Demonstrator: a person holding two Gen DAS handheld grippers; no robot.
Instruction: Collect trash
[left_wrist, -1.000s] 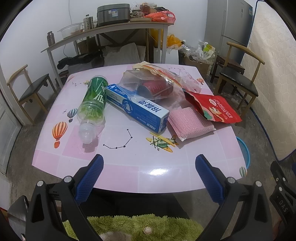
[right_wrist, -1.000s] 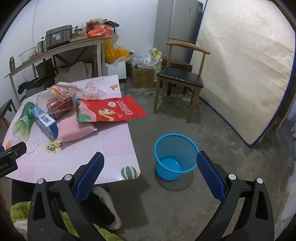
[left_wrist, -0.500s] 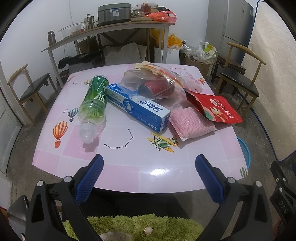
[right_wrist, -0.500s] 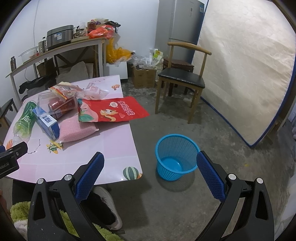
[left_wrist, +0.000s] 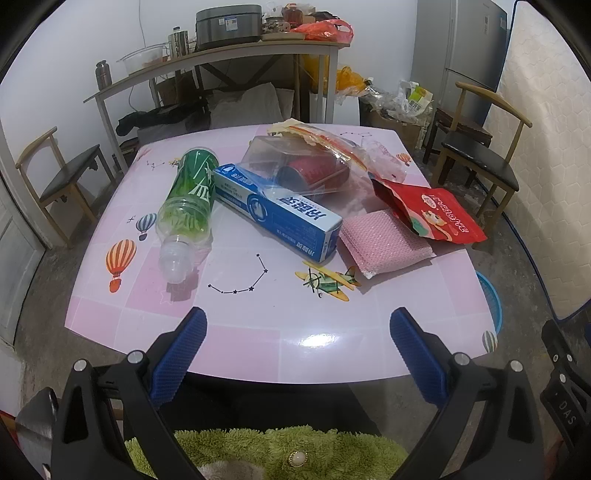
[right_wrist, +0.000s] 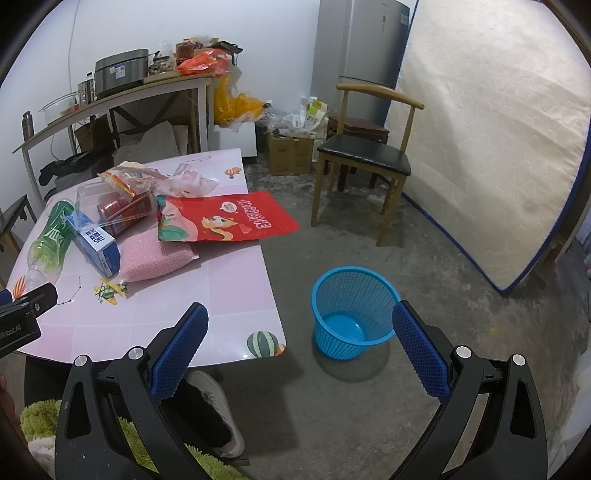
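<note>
Both views drifted slightly closer; nothing picked up yet. Left gripper (left_wrist: 297, 345) and right gripper (right_wrist: 301, 339) agape, empty. Trash (bottle (left_wrist: 188, 205), box (left_wrist: 277, 212), pouch (left_wrist: 430, 212)) clustered on tabletop (left_wrist: 258, 332) at 12 o'clock; bin (right_wrist: 352, 321) on floor, empty.

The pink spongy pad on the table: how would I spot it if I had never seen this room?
Start at the pink table with balloon pictures. In the heap of litter on it, find the long blue and white box and the red snack bag. The pink pad lies flat between them, its far corner tucked under the bag; it alone has a bumpy, glittery woven surface and no printing.
</note>
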